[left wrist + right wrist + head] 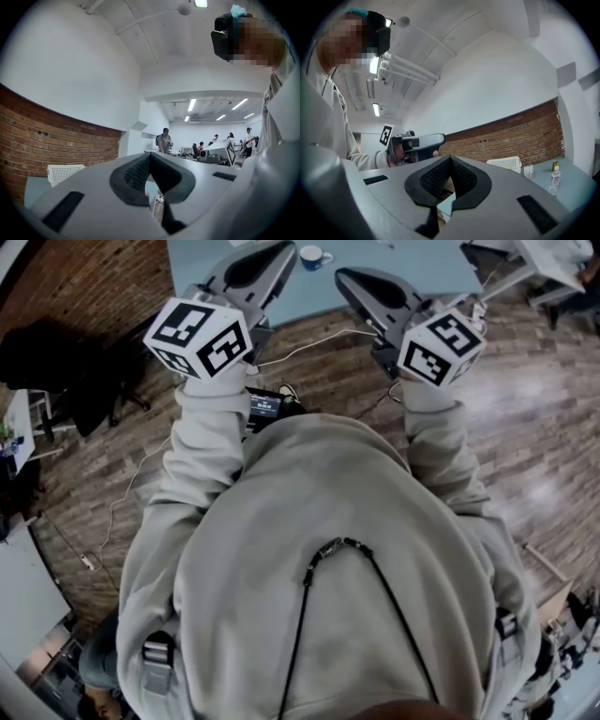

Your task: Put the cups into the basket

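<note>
Wood-plank floor, with a pale blue table (412, 263) at the far edge. Left tongs (284, 251) and right tongs (347, 277) are held level, each with its jaws together and nothing between them. A blue-and-white cup (315, 257) stands on the table between the two tips, about equally near either. The white perforated basket (506, 162) sits on the table, outside the head view.

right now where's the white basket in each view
head view: not in it
left gripper view: white basket at lower left, just under the brick wall
right gripper view: right of centre, again just under that wall
shared landmark: the brick wall, top left in the head view
</note>
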Demonstrator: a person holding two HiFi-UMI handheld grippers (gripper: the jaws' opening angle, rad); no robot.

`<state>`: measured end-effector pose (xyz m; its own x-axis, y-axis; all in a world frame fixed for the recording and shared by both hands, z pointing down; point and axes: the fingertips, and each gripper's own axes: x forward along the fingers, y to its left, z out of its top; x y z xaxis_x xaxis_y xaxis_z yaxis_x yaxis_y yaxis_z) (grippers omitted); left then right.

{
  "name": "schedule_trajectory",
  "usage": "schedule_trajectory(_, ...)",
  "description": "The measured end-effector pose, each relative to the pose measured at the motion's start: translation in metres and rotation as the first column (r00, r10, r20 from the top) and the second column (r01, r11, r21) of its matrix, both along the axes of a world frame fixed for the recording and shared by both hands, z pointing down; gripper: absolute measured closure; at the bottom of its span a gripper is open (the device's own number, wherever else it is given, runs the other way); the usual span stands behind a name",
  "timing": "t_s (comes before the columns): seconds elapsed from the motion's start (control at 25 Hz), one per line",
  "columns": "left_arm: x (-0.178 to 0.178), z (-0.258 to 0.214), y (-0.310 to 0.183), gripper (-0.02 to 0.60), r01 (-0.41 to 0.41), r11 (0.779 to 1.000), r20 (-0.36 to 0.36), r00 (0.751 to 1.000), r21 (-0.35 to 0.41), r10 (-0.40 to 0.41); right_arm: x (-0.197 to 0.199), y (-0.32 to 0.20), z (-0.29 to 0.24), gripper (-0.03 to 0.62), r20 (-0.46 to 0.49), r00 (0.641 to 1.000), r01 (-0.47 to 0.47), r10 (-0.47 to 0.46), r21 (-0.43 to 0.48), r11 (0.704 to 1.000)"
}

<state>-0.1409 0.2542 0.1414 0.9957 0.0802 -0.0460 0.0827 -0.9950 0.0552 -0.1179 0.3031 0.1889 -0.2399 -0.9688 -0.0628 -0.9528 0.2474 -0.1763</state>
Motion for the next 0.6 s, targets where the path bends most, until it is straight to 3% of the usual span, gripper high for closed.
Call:
schedule_trajectory(0.24,0.007,0.012,-0.032,0.583,-0.047,0.999,0.001,0.999,-0.007,0.047,0.002,-0.040,0.013,0.583,-0.004,1.000,0.013,-0.013,-0.044,0.999)
schedule_trajectory(0.6,0.032,0.022,-0.139,0.583,-0.019,0.998,0.009,1.000,-0.056,0.019,0.023,-0.142,0.012,0.583,0.003,0.999,0.039,-0.039,-0.069,0.997)
